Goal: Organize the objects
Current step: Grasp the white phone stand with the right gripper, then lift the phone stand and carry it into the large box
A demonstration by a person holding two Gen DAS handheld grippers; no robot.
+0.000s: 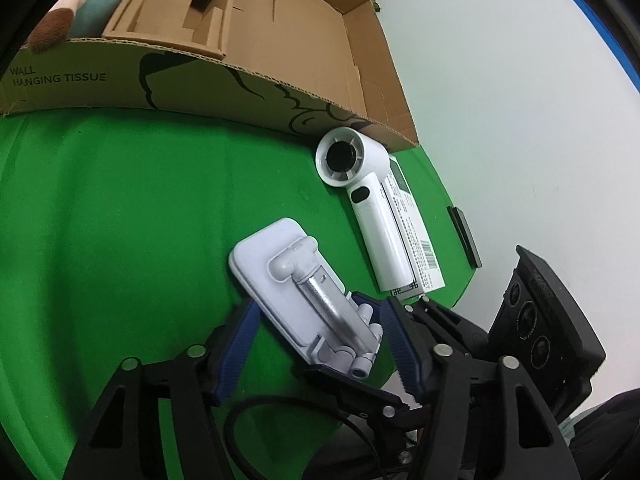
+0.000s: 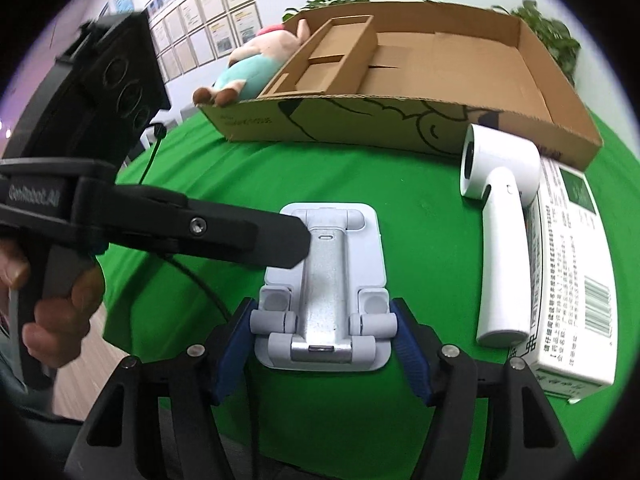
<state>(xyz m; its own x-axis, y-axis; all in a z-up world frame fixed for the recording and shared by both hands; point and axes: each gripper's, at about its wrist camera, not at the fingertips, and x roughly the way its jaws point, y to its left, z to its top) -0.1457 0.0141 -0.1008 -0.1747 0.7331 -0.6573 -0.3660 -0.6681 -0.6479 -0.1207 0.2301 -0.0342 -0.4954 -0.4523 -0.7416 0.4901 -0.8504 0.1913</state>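
A folded white and silver phone stand lies on the green cloth. My right gripper is shut on the phone stand at its hinge end, blue pads against both sides. My left gripper straddles the same stand from the side with its blue pads apart from it, open. In the right wrist view the left gripper's black finger reaches over the stand's left edge. A white handheld fan lies beside a white printed box.
An open cardboard tray with cardboard dividers stands behind on the green cloth. A plush toy lies behind its left end. A thin black slab lies at the cloth's right edge. Plants stand behind the tray.
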